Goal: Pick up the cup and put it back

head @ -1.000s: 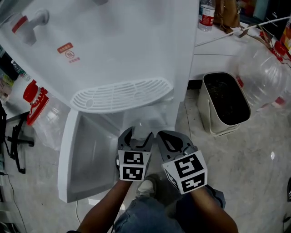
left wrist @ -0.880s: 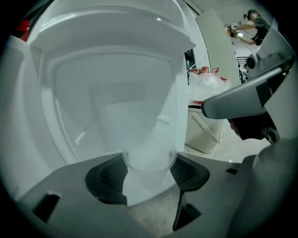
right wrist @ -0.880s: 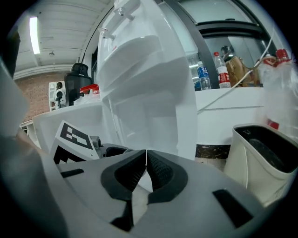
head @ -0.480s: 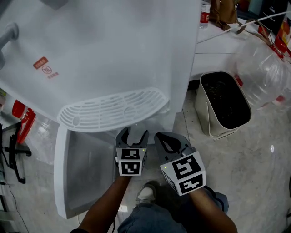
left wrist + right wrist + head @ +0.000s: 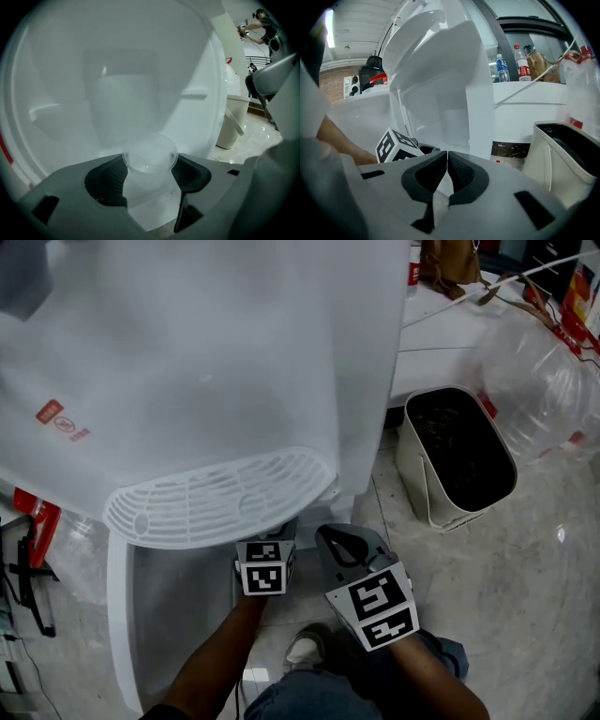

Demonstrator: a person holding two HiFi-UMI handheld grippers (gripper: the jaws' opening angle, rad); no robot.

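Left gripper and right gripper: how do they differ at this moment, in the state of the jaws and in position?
The left gripper has its jaws wide apart, clamped on a clear cup; the right gripper has its jaws pressed together with nothing between them. The left gripper reaches under the grille of the water dispenser; the right gripper sits further back, in the open. Both are grey with dark ribbed pads and carry a marker cube.
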